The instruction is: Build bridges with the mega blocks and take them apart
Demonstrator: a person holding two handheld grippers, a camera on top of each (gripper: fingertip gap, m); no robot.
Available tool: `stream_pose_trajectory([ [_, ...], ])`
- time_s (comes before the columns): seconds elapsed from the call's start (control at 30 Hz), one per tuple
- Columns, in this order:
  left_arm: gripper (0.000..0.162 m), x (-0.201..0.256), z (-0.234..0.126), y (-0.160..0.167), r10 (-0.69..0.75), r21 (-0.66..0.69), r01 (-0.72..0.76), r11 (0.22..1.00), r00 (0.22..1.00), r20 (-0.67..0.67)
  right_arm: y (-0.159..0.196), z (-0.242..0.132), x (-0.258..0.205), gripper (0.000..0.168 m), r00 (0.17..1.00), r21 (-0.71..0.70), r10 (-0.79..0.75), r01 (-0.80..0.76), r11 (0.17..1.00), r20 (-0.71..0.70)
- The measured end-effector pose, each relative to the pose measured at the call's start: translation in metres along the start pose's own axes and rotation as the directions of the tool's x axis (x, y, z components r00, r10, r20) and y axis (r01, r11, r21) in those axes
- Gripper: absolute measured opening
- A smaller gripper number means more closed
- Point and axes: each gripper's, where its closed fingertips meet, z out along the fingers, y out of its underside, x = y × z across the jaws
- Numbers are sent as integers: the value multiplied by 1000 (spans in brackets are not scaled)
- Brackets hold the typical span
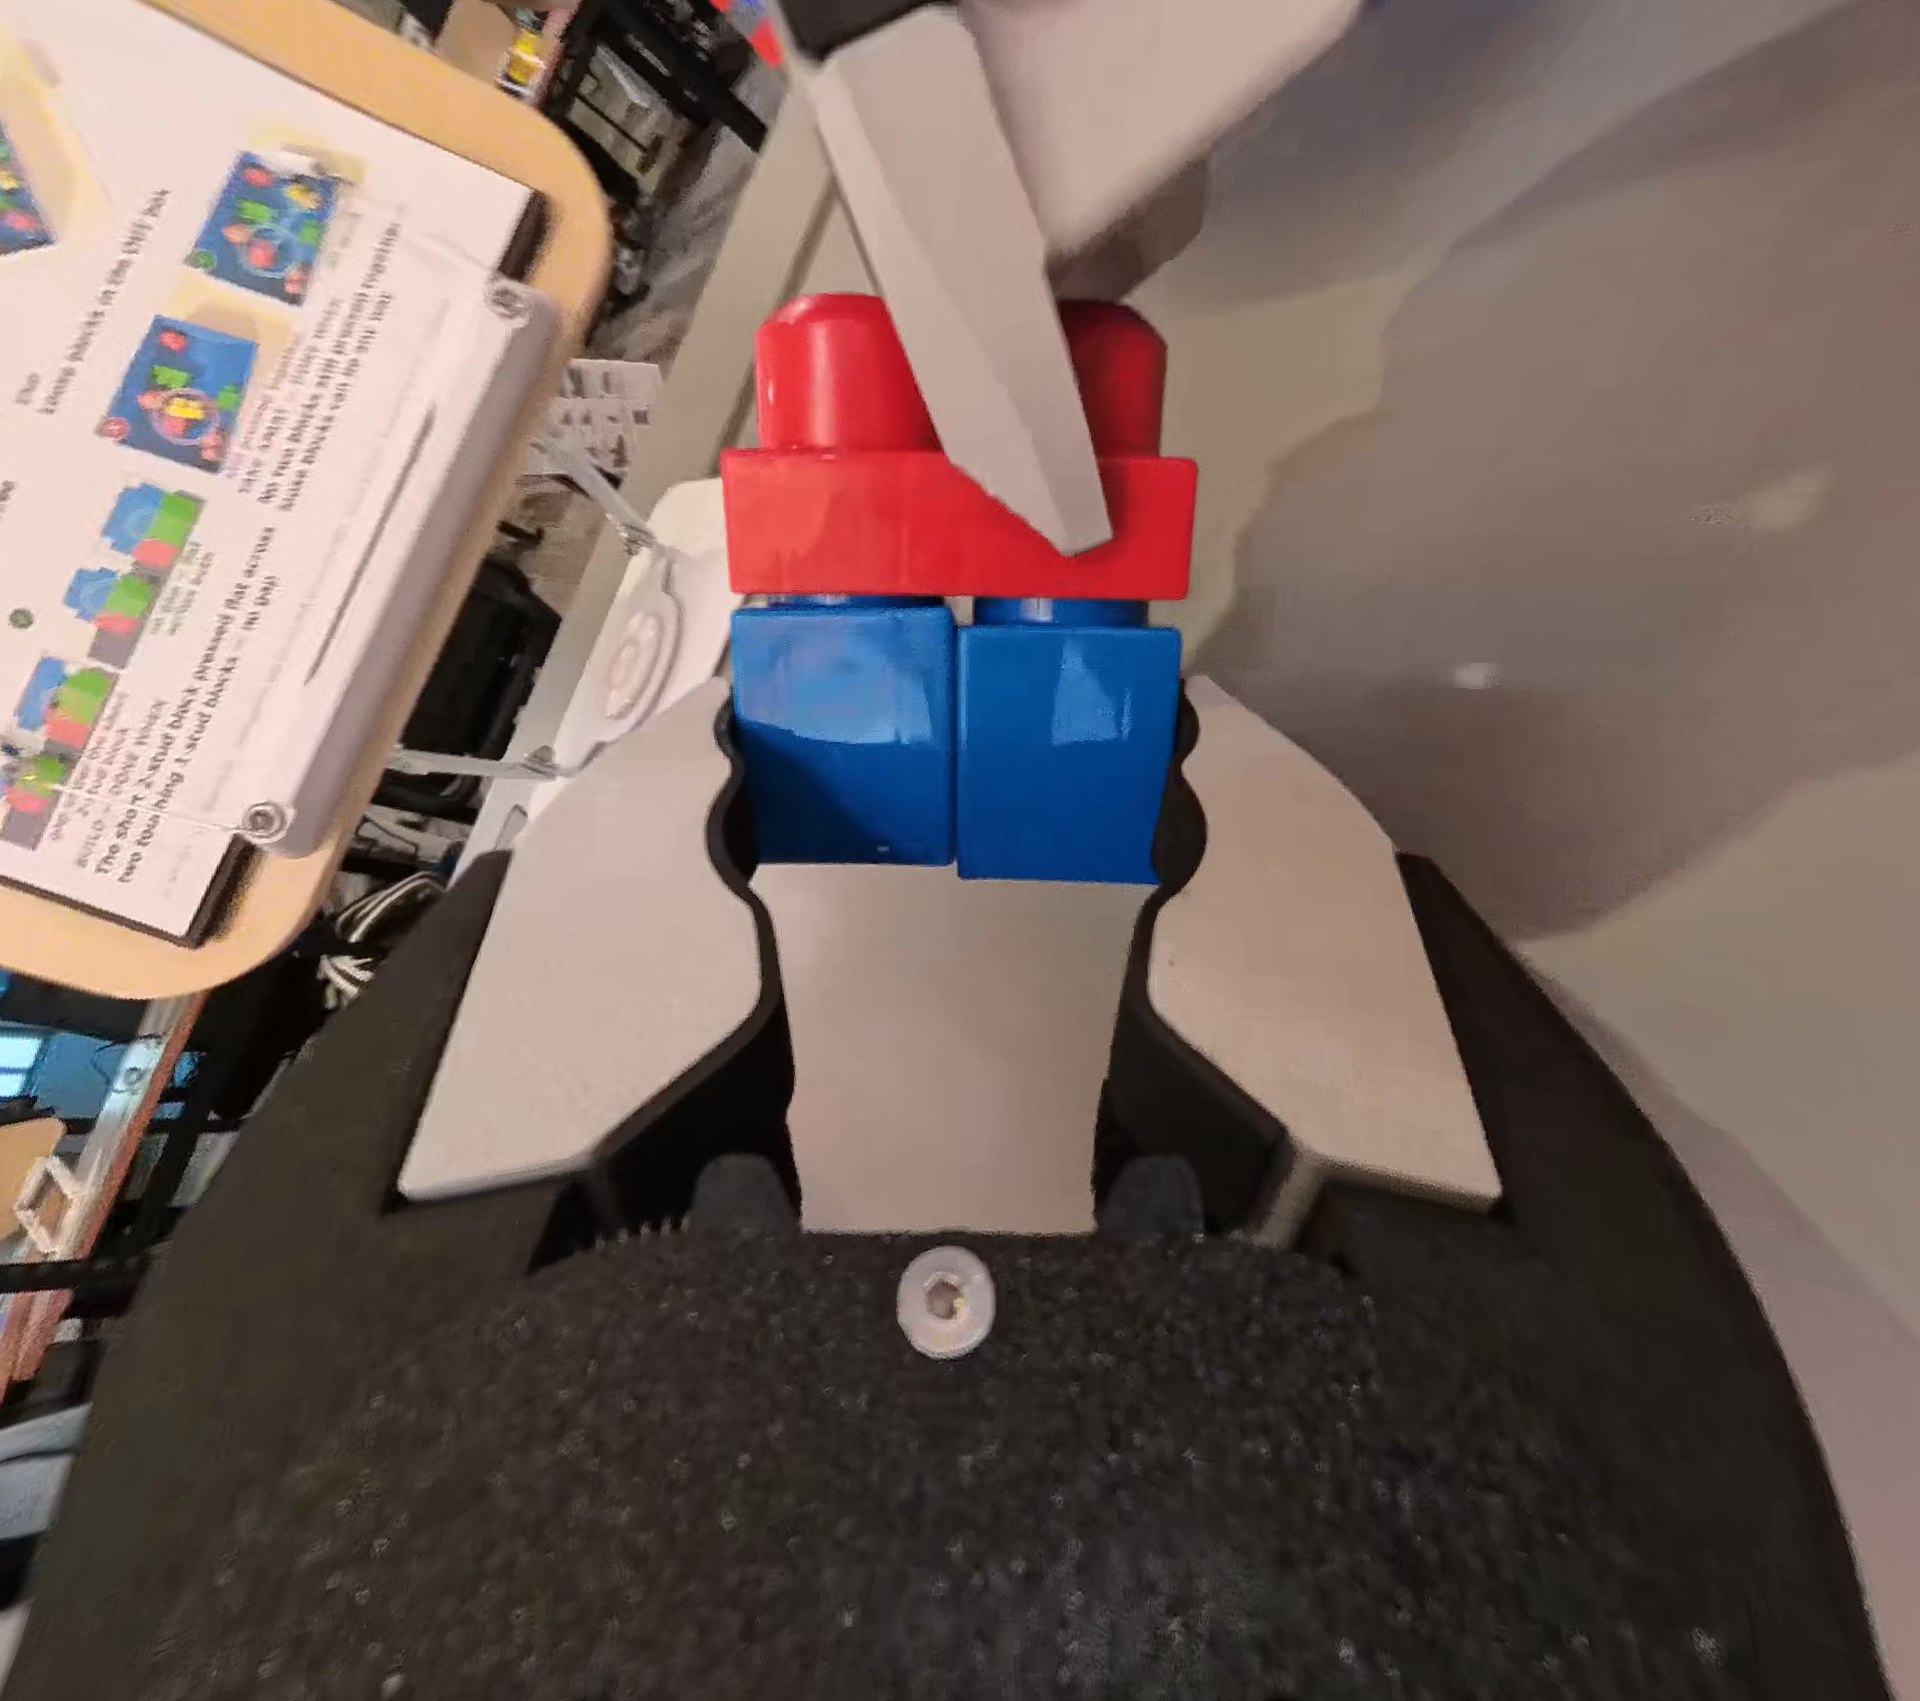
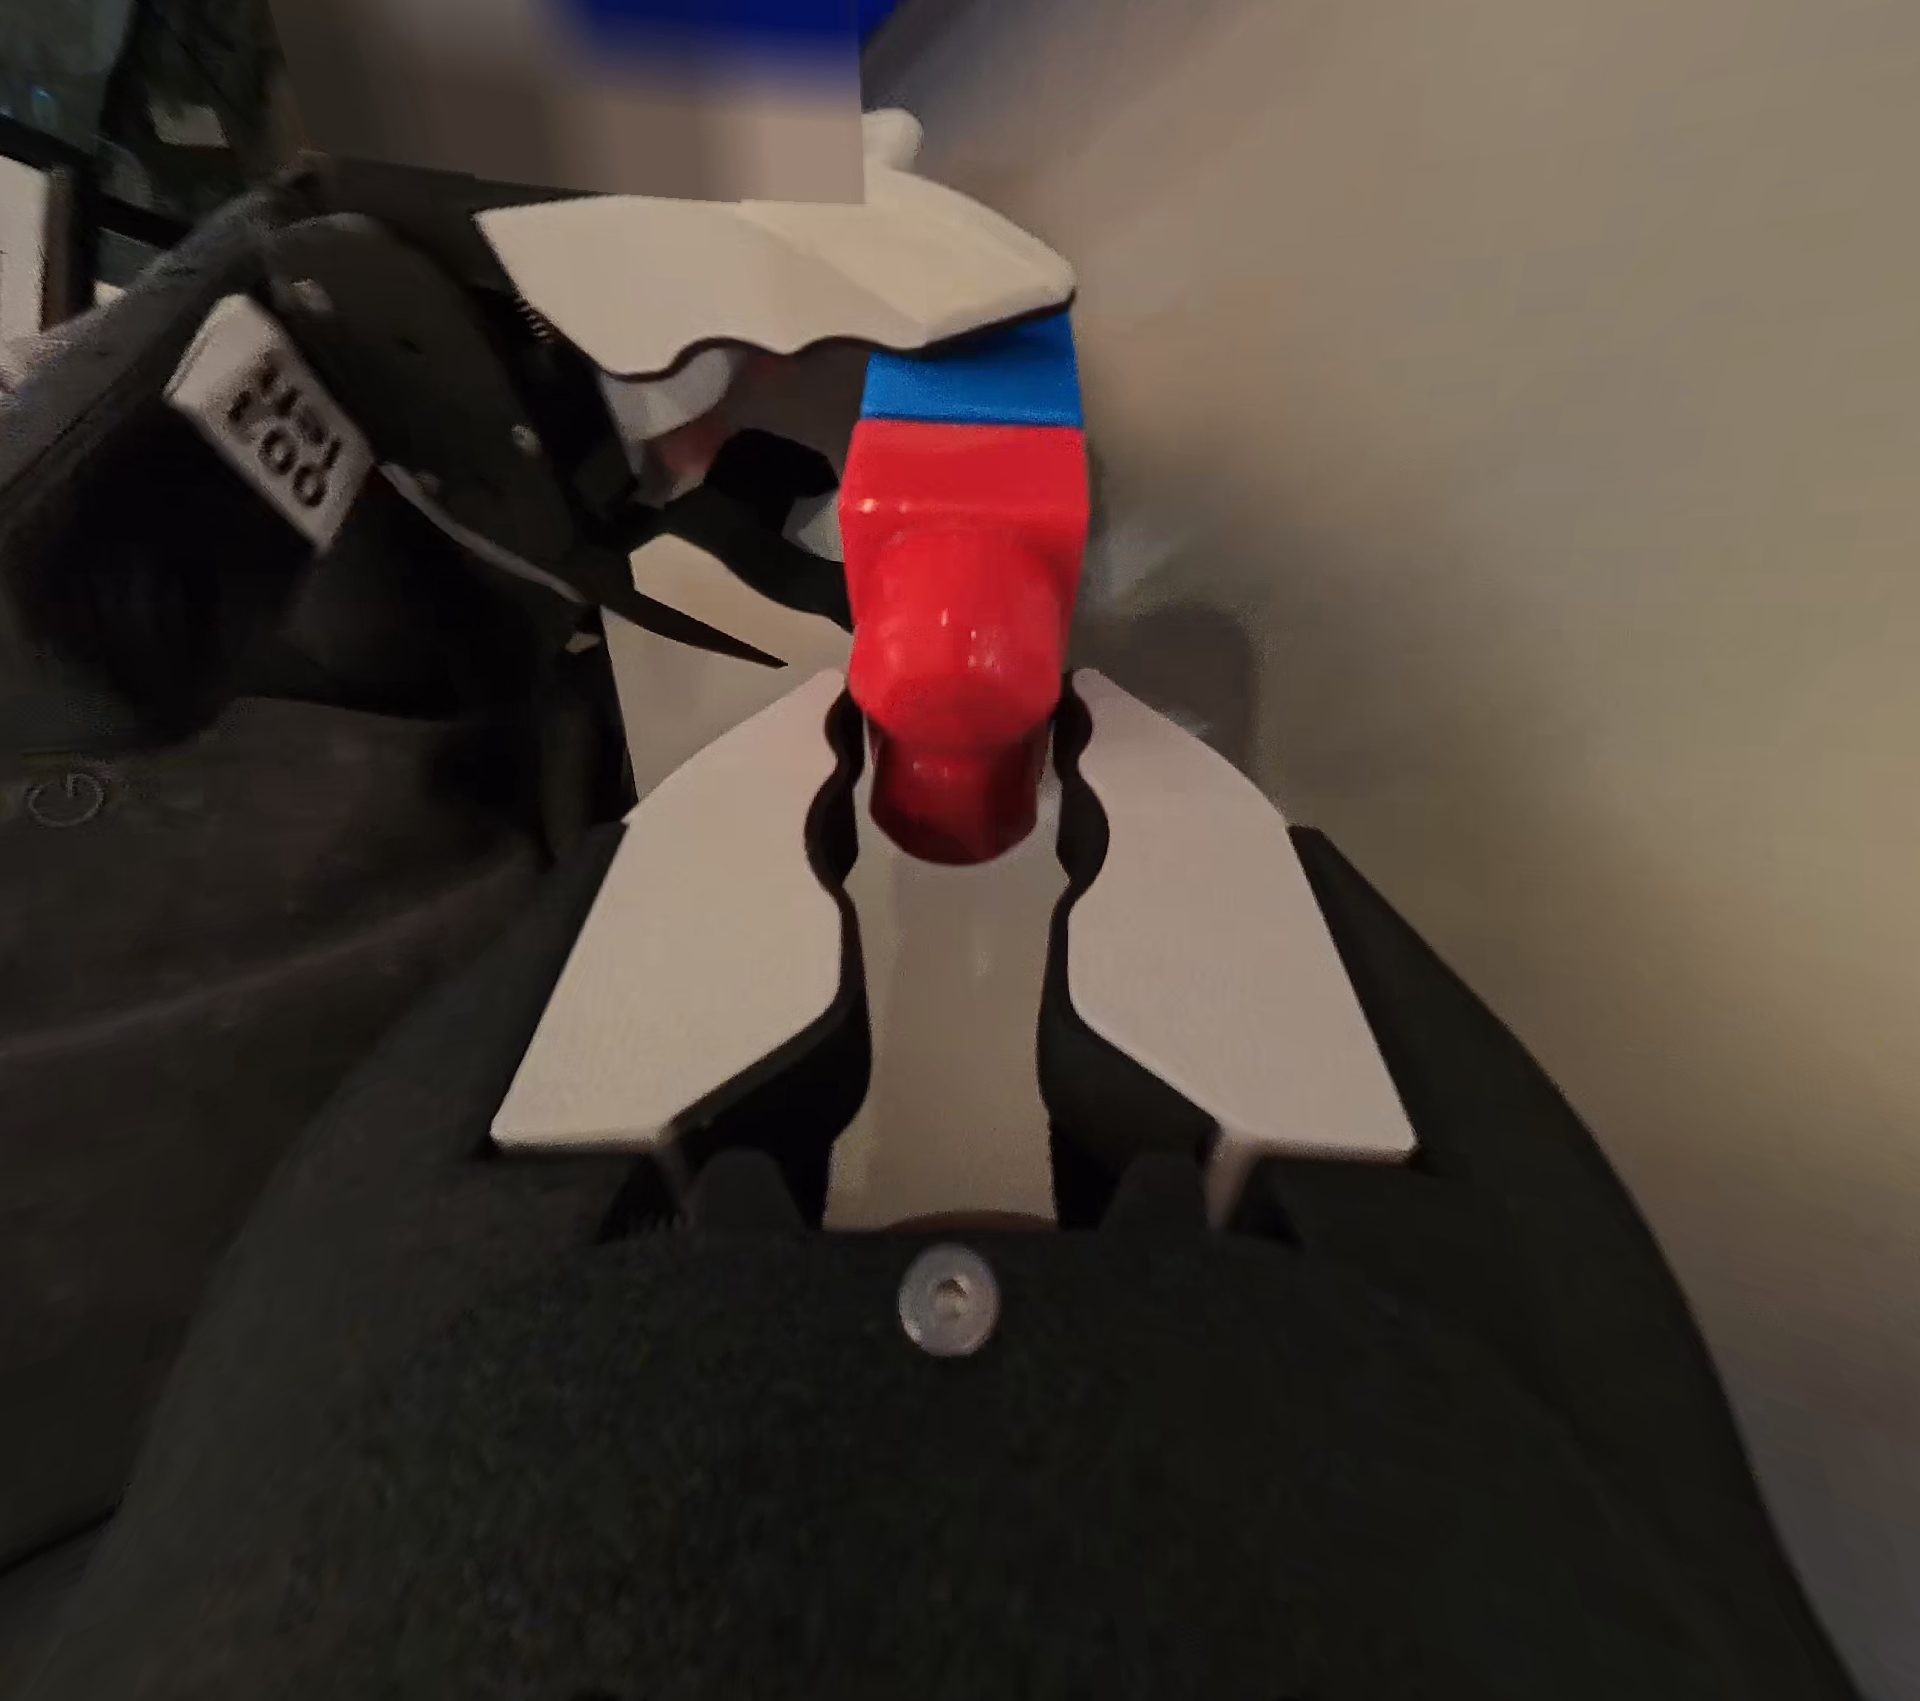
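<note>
gripping two blue blocks [image 1: 956,747] side by side, left gripper [image 1: 954,778] jaws pinch them. red block [image 1: 956,524] sits across both on top. right gripper [image 2: 954,778] jaws pinch its studs. printed instruction sheet w/ block pics [image 1: 208,425] on a tan board at left; text too blurred to read. grey worktop [image 1: 1610,508] behind.

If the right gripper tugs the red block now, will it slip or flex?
The red block looks glossy, so the right gripper, jaws pinching only its stud, may slip. It appears rigid, unlikely to flex. It probably lifts off easily: a gap shows above the blue blocks.
</note>
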Motion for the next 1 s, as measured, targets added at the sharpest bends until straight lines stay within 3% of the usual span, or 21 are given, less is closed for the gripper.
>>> stream_pose_trajectory([
  [0.1,74,-26,7,-1,-130,46,129,991,991,22,-34,-37,2,54,997,246,-72,67,967,11],
  [0.17,74,-45,12,-3,-240,102,236,966,971,24,-65,-69,-1,67,992,509,-105,52,859,76],
  [0.23,74,-59,14,-12,-346,177,345,922,938,-24,-84,-86,0,77,967,660,-100,-81,747,233],
  [0.3,74,-73,16,-27,-416,260,422,869,906,-81,-90,-82,9,90,896,633,-31,-288,718,443],
  [0.43,74,-92,21,-49,-448,370,487,791,873,-193,-94,-79,23,93,678,503,36,-578,643,734],
  [0.5,74,-92,23,-51,-416,419,475,774,880,-229,-91,-84,15,93,514,386,11,-657,647,857],
  [0.53,74,-91,25,-50,-404,428,468,774,884,-236,-88,-81,10,93,476,345,14,-657,671,879],
  [0.7,74,-77,29,-45,-386,441,509,739,857,-342,-77,-64,-4,101,466,281,43,-600,749,884],
  [1.0,75,-63,39,-35,-360,408,503,762,853,-379,-78,-42,-1,100,459,239,73,-585,775,886],
])
